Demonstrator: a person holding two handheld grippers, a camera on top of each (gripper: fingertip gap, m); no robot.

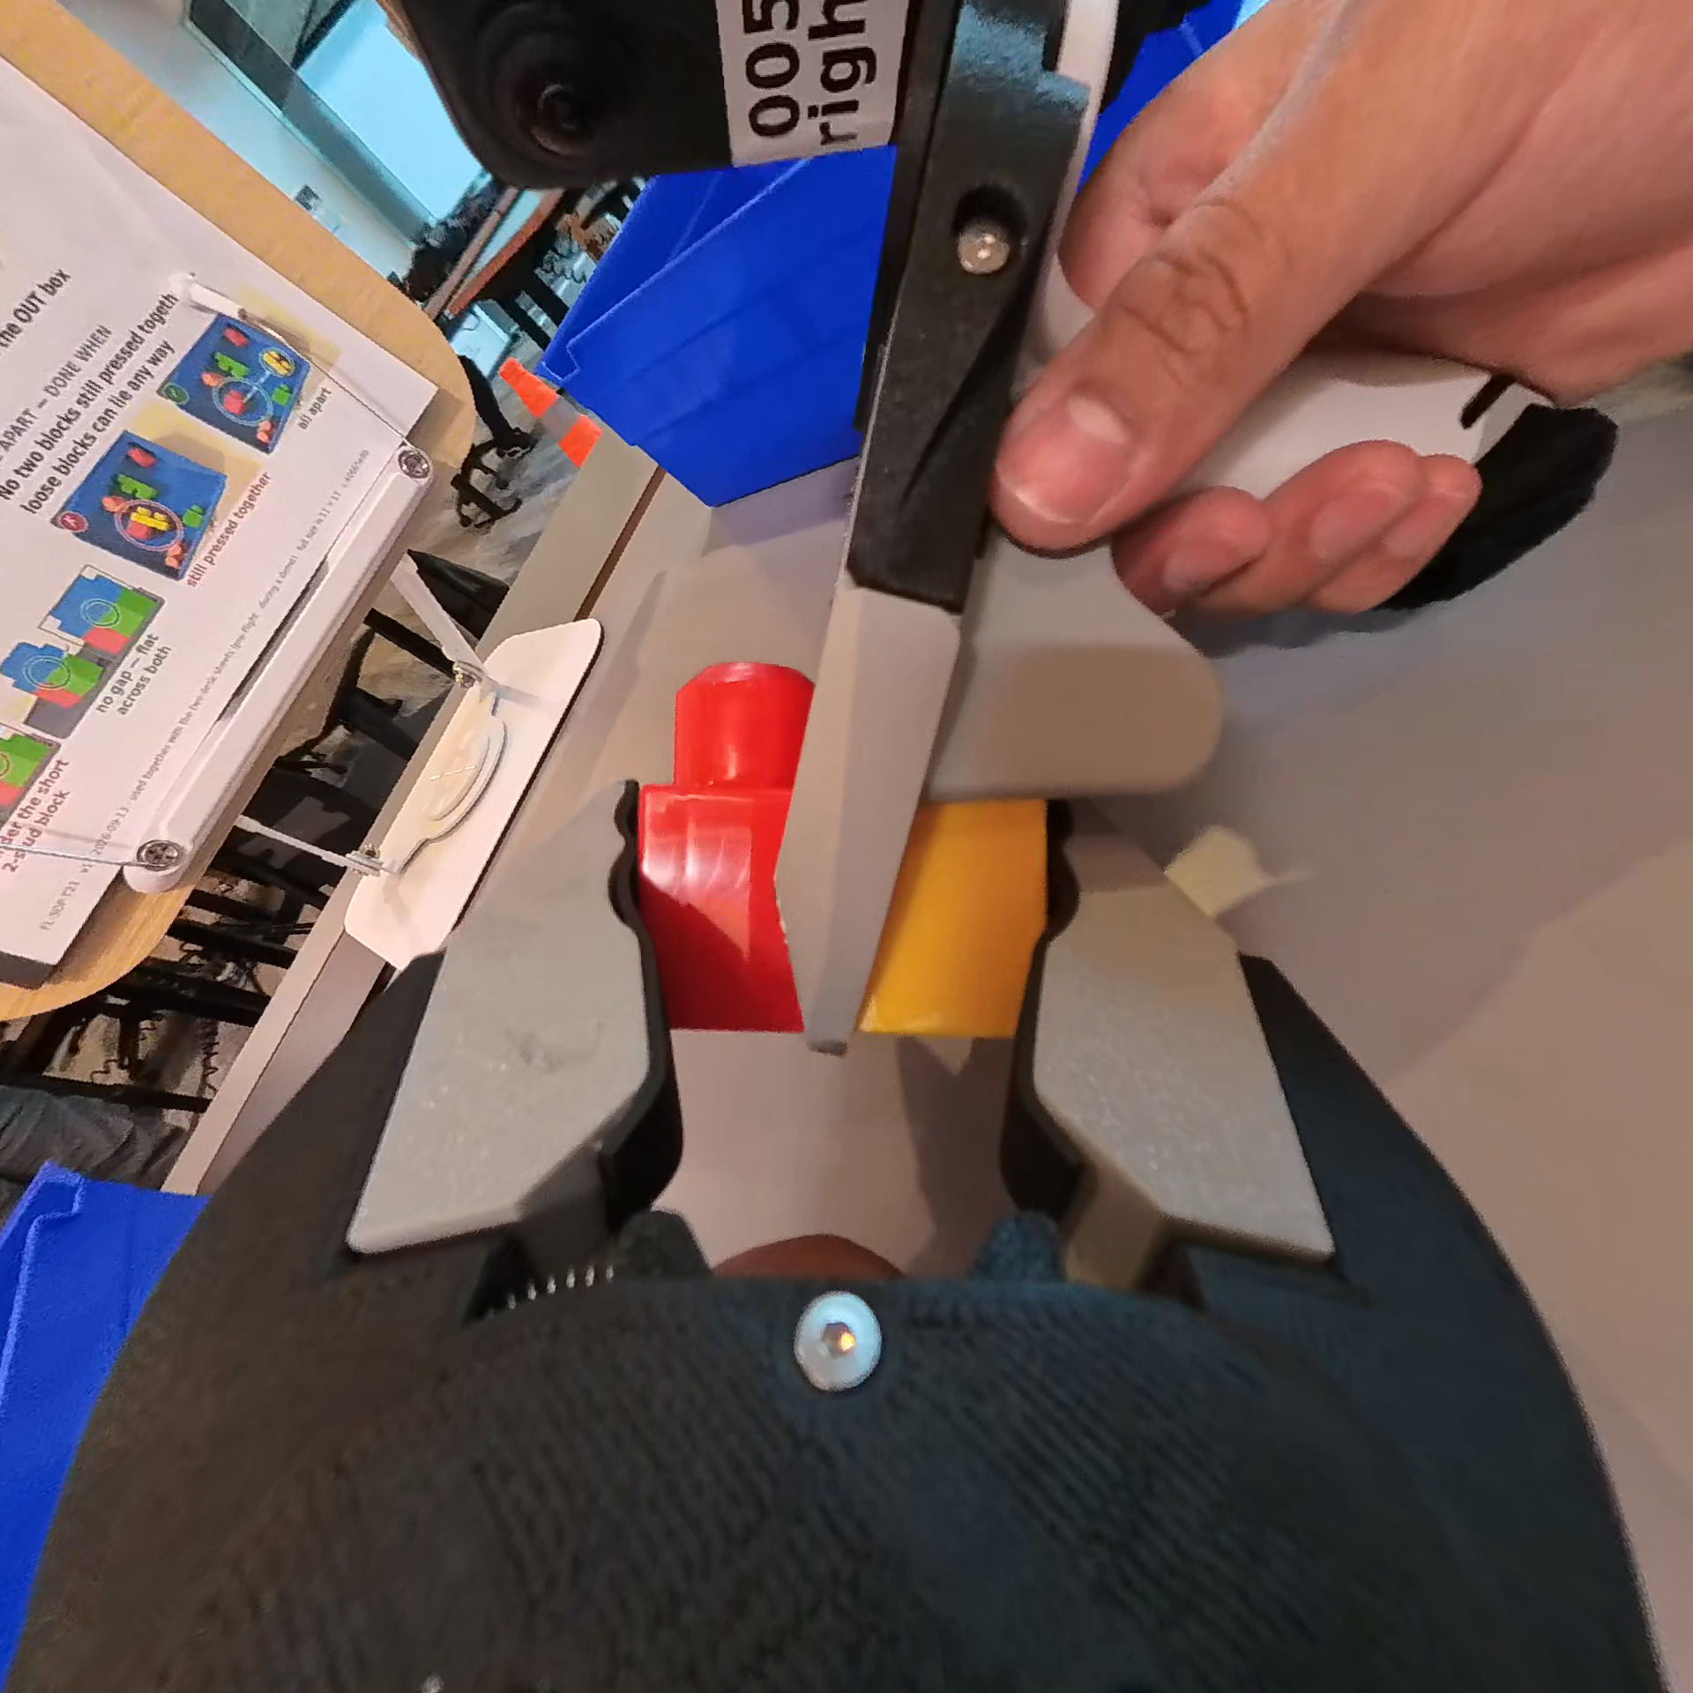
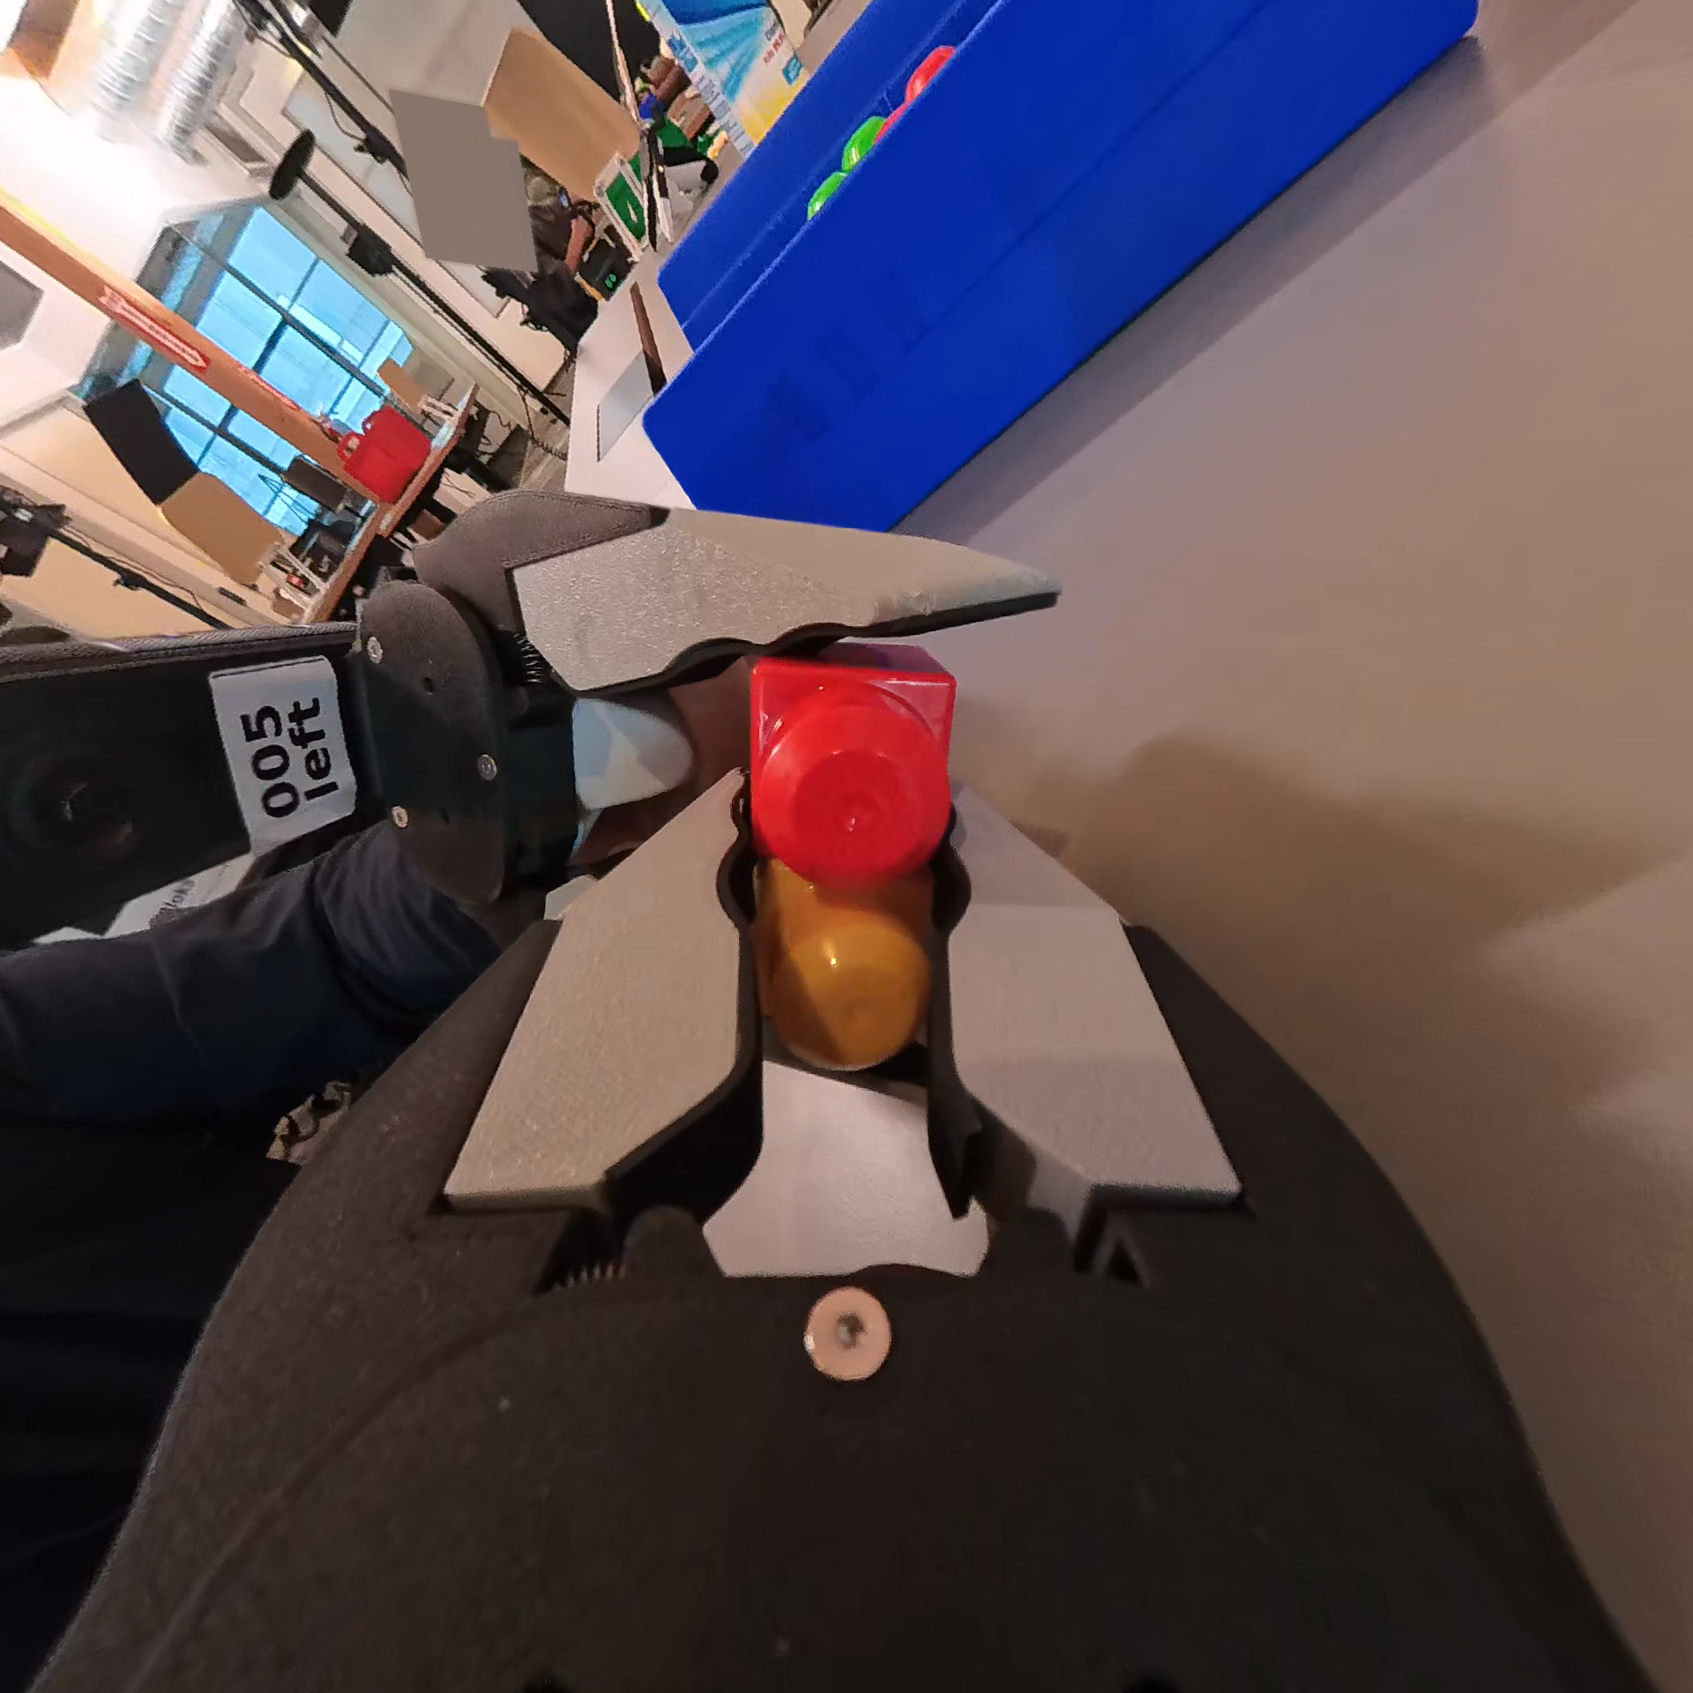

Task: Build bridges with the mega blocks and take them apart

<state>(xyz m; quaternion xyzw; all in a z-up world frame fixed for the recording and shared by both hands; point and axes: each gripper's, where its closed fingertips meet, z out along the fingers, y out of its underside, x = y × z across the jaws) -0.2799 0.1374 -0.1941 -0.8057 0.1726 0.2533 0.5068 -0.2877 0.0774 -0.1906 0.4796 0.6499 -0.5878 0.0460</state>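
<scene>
Your left wrist view looks close along its fingers [image 1: 513, 989] across the bench [image 1: 1466, 824]. Your right wrist view looks from the side; both share the red block [image 1: 724, 898] [image 2: 852, 788].

The left gripper [image 1: 838, 902] is closed, its grey fingers [image 1: 540, 989] pressing from either side. The right gripper [image 2: 847, 902] is likewise clamped shut and crosses the left one at a right angle, one finger [image 1: 879, 806] reaching down between the left's tips. A bare hand [image 1: 1301, 302] wraps the right gripper's handle, thumb forward.
</scene>
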